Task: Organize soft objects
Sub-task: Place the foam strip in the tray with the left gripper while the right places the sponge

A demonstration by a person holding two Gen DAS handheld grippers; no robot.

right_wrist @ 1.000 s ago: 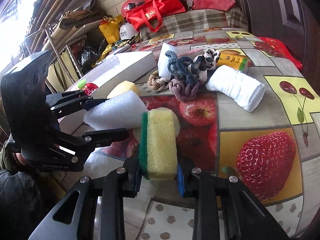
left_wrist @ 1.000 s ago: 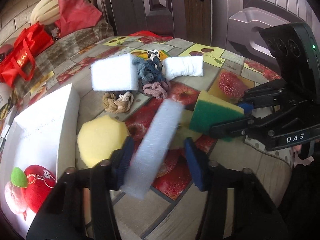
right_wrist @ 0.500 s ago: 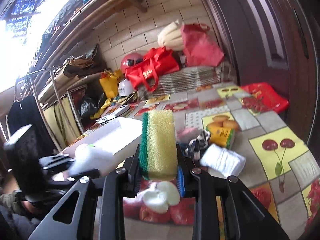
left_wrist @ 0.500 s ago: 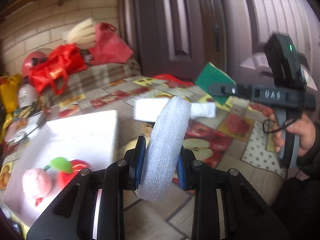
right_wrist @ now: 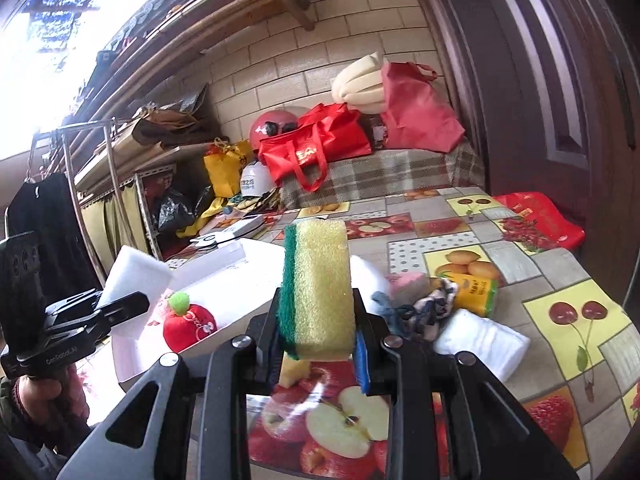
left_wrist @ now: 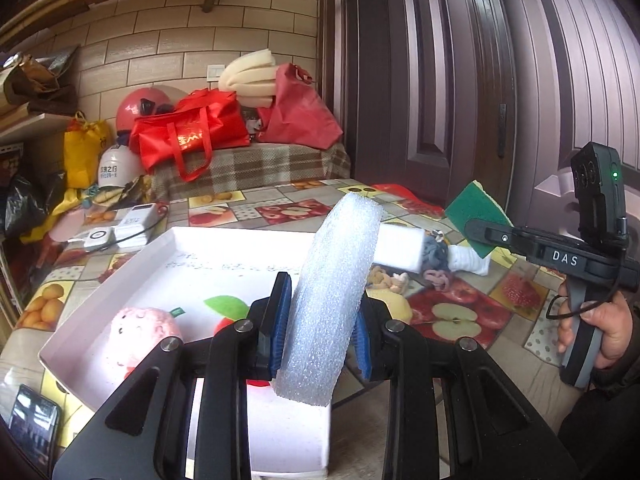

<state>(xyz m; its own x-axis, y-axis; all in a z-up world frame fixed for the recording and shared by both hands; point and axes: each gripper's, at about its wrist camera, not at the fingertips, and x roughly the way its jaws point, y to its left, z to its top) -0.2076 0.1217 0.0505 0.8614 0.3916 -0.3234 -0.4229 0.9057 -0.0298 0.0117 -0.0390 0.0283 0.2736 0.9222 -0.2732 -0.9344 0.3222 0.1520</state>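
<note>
the left gripper (left_wrist: pixel 320 320) clamps a white foam strip (left_wrist: pixel 334 300) above the white tray (left_wrist: pixel 120 280), its long axis tilted up and away. the right gripper (right_wrist: pixel 316 340) pinches a yellow-green sponge (right_wrist: pixel 316 284) upright over the table (right_wrist: pixel 560 280). "das" reads on the right gripper's side; the tray's handwriting is illegible.

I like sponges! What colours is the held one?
The sponge is yellow with a green side, best in the right wrist view.

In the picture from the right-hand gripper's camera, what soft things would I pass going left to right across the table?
White foam piece → red plush apple in the white box → yellow-and-green sponge in the right gripper → knotted cloth ropes → rolled white towel.
</note>
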